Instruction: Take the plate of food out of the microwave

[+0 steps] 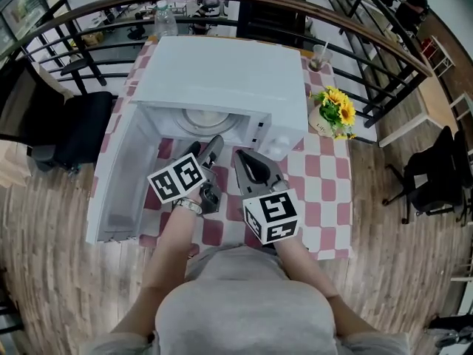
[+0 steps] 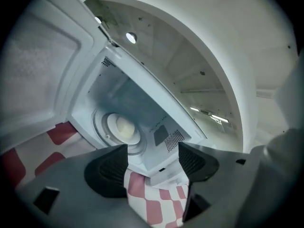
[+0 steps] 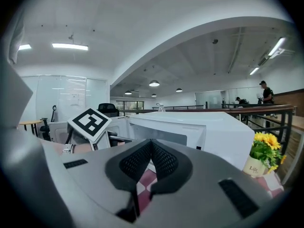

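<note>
The white microwave stands on the checked table with its door swung wide open to the left. Inside, a white plate with pale food rests on the turntable; the left gripper view shows the plate deep in the cavity. My left gripper hovers just in front of the opening, open, with nothing between its fingers. My right gripper sits beside it to the right, shut and empty, its tips pointing at the microwave.
A pot of yellow flowers stands right of the microwave, with a cup and straw behind it. A water bottle is at the back left. A black chair stands left of the red-and-white checked cloth. A curved railing runs behind.
</note>
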`<control>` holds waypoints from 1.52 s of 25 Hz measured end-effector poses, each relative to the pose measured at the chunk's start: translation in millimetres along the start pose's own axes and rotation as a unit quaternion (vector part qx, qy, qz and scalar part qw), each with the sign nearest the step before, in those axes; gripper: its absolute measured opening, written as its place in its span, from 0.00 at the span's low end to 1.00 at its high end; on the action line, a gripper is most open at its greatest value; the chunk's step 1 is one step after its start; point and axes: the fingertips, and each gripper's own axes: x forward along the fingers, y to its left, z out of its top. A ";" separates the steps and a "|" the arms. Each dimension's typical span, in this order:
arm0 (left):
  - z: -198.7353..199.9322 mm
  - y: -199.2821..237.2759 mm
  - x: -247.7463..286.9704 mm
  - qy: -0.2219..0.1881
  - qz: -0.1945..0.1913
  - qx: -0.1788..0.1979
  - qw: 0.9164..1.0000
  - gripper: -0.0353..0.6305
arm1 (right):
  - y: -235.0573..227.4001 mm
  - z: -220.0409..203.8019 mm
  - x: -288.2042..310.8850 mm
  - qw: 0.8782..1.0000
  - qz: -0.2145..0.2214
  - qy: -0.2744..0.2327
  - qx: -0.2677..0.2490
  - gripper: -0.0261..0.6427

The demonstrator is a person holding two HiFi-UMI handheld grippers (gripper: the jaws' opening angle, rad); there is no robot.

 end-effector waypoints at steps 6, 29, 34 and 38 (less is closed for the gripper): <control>2.1 23.5 17.1 0.002 0.022 -0.061 0.998 0.53 | -0.6 -13.8 12.2 1.000 0.003 0.012 -0.020 0.07; -19.6 119.7 69.1 0.037 0.190 -0.220 0.956 0.52 | -12.3 -63.1 71.8 0.994 0.020 0.100 -0.025 0.07; -22.1 132.0 72.7 0.044 0.210 -0.229 0.949 0.52 | -15.4 -72.2 89.8 0.992 0.018 0.126 -0.015 0.07; -26.6 142.1 74.5 0.052 0.227 -0.247 0.941 0.52 | -16.7 -82.6 98.3 0.989 0.011 0.144 -0.017 0.07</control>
